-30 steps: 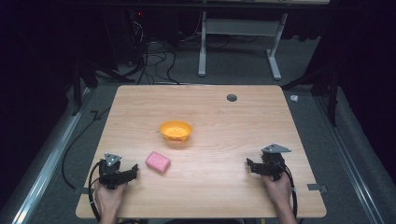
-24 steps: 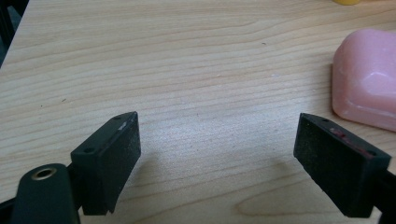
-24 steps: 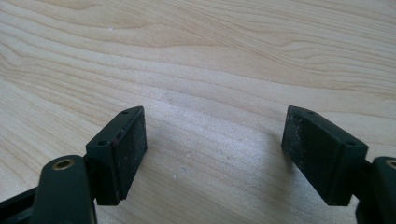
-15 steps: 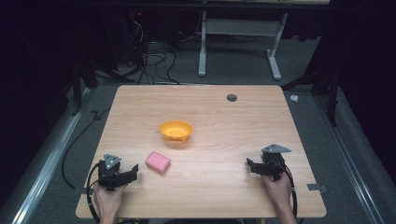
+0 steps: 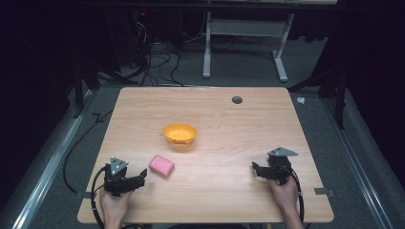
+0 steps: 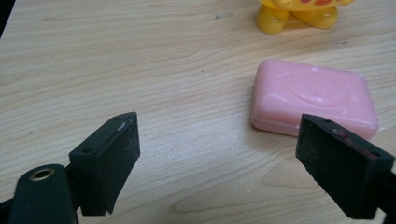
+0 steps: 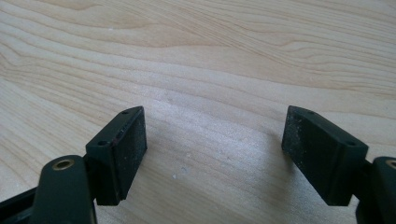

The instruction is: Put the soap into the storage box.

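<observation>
Pink soap (image 6: 314,98) untouched on table (image 5: 229,119); left gripper (image 6: 233,163) fingers wide, just short; next: advance, close; right gripper (image 7: 229,149) wide, idle.

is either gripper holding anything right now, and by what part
Nothing is held. The left gripper is open, with the pink soap lying ahead of its jaws, untouched. The right gripper is open over bare table.
</observation>
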A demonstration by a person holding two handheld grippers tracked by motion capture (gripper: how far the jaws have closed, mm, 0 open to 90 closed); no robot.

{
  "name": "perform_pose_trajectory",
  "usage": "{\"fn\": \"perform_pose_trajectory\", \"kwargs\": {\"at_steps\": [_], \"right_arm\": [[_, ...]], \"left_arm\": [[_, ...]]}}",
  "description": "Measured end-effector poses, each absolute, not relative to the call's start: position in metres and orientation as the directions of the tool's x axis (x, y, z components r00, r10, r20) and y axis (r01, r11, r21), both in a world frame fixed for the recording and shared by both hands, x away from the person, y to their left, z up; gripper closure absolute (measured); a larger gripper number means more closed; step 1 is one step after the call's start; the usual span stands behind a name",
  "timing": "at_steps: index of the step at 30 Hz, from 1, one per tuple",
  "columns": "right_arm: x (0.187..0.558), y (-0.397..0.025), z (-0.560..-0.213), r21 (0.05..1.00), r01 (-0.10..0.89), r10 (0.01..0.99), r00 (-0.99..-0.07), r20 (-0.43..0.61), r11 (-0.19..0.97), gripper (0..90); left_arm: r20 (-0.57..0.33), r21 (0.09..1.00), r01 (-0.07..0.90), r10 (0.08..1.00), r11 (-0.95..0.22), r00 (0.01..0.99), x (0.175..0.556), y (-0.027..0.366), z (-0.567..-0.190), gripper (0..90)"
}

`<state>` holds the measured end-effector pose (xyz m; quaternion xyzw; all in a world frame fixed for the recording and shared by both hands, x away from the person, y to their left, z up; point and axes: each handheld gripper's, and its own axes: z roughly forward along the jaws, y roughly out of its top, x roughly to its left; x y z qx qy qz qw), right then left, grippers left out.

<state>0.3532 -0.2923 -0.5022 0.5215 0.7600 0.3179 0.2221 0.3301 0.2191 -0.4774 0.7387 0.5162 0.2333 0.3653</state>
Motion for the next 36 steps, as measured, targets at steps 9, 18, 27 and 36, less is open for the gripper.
{"fn": "perform_pose_trajectory", "kwargs": {"at_steps": [9,18,27,36], "right_arm": [[0.353,-0.292,-0.502,0.715,0.651,0.934,-0.358,-0.006,0.255,22.7],[0.353,-0.292,-0.502,0.714,0.652,0.934,-0.358,-0.007,0.256,22.7],[0.353,-0.292,-0.502,0.714,0.652,0.934,-0.358,-0.007,0.256,22.6],[0.353,-0.292,-0.502,0.714,0.652,0.934,-0.358,-0.005,0.254,22.6]], "left_arm": [[-0.037,0.787,0.581,0.924,-0.208,0.381,0.328,0.210,-0.471,13.2],[-0.033,0.786,0.576,0.915,-0.224,0.401,0.329,0.198,-0.468,12.7],[-0.045,0.779,0.579,0.898,-0.243,0.438,0.333,0.184,-0.466,12.1],[-0.035,0.770,0.574,0.880,-0.278,0.473,0.340,0.168,-0.463,11.6]]}}
